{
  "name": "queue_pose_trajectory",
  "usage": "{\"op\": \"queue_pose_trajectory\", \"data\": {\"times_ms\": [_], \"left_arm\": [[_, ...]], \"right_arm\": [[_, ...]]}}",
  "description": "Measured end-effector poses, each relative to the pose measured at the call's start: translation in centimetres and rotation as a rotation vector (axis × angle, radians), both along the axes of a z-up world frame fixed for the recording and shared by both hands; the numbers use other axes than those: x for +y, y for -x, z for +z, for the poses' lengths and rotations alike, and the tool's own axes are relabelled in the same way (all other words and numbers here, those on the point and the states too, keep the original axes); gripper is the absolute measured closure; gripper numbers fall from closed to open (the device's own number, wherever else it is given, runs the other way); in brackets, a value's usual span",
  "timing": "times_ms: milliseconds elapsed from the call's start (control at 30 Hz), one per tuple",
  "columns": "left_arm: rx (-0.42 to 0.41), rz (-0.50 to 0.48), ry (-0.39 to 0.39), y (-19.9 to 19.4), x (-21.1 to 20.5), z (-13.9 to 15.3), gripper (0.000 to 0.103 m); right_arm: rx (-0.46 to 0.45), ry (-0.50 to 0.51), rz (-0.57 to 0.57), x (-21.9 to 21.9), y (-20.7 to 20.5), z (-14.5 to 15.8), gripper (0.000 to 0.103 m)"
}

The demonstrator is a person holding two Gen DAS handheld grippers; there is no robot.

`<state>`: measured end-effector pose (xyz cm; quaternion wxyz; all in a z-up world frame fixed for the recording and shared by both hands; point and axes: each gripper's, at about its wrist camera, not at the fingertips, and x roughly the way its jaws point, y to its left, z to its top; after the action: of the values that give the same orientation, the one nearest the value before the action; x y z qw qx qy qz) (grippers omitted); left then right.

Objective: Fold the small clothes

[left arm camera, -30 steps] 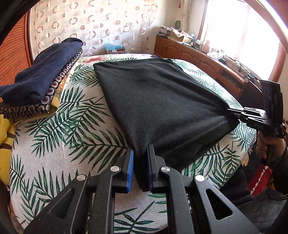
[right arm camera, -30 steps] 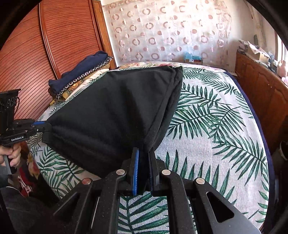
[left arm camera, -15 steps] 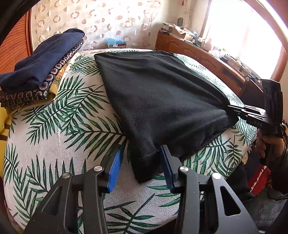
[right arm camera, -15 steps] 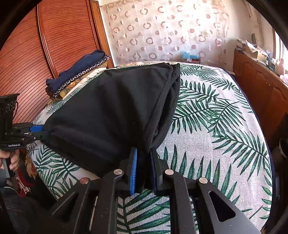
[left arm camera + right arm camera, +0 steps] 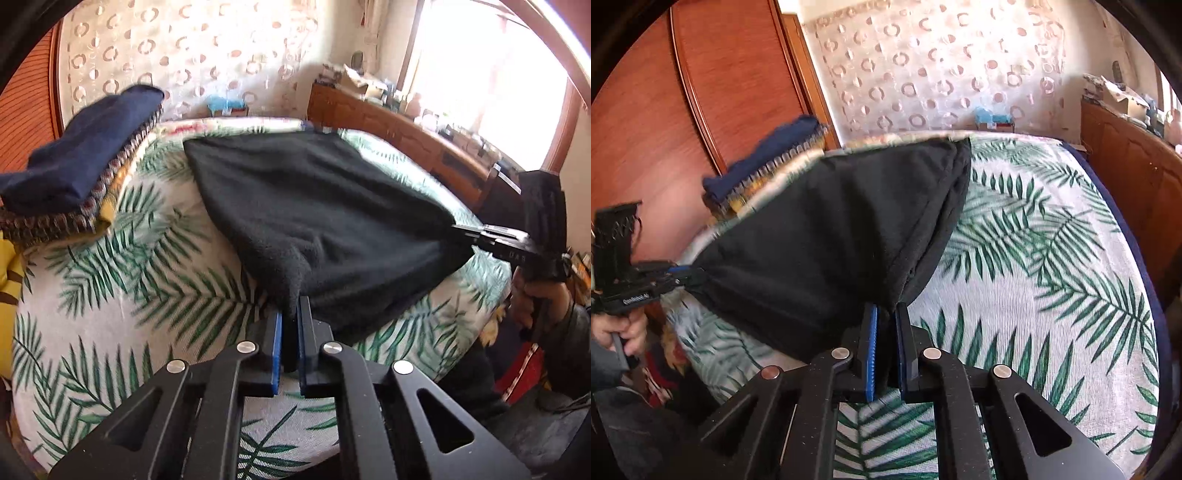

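Note:
A black fleece garment (image 5: 325, 206) lies folded on the palm-leaf bedspread (image 5: 129, 295), its near edge stretched between both grippers. My left gripper (image 5: 290, 314) is closing its blue pads on the garment's near left corner, and the cloth is pinched between them. In the right wrist view the right gripper (image 5: 886, 310) is closing on the other near corner of the garment (image 5: 831, 229), pads pressing on the cloth. Each gripper shows in the other's view: the right gripper (image 5: 469, 230) at the right, the left gripper (image 5: 690, 273) at the left, both held by a person's hands.
A stack of folded clothes (image 5: 81, 155), dark blue on top, sits at the bed's far left beside the wooden wardrobe (image 5: 701, 92). A wooden dresser (image 5: 406, 129) with clutter runs along the right under the window. Bare bedspread (image 5: 1034, 277) lies right of the garment.
My left gripper opened off the corner half a second ago and has shut on it again. The garment's near edge now hangs raised and taut between the two grippers.

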<state>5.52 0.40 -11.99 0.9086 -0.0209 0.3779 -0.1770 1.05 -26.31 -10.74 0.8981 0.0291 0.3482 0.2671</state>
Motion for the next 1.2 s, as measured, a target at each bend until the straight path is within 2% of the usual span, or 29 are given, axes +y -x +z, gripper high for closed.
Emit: {"op": "queue_pose_trajectory", "data": {"times_ms": [100, 200, 367, 600, 767, 967, 1100, 1200], "left_arm": [[-0.048, 0.003, 0.029, -0.4, 0.2, 2.0, 0.096], [-0.083, 0.021, 0.023, -1.8, 0.1, 3.5, 0.096], [-0.131, 0.07, 0.057, -5.5, 1.2, 5.7, 0.096], [-0.16, 0.114, 0.064, -11.3, 2.4, 7.2, 0.096], [-0.154, 0.136, 0.038, -15.5, 2.3, 6.7, 0.096], [-0.096, 0.177, 0.052, -20.5, 3.2, 4.7, 0.096], [-0.07, 0.183, 0.029, -21.8, 3.1, 3.4, 0.096], [-0.045, 0.182, 0.014, -22.4, 2.8, 2.5, 0.096]], "right_arm": [[-0.041, -0.04, -0.001, -0.4, -0.1, 1.7, 0.095], [-0.091, -0.014, 0.0, -0.1, -1.1, 3.5, 0.095], [-0.173, -0.003, 0.013, 0.5, -4.0, 6.5, 0.095], [-0.177, -0.02, -0.008, 1.1, -10.2, 7.5, 0.095], [-0.164, -0.001, -0.018, 2.7, -15.0, 6.9, 0.095], [-0.14, 0.035, -0.013, 4.5, -20.5, 5.7, 0.095], [-0.116, 0.051, -0.002, 5.3, -22.5, 5.0, 0.095], [-0.094, 0.101, 0.011, 6.2, -23.2, 3.9, 0.095]]}}
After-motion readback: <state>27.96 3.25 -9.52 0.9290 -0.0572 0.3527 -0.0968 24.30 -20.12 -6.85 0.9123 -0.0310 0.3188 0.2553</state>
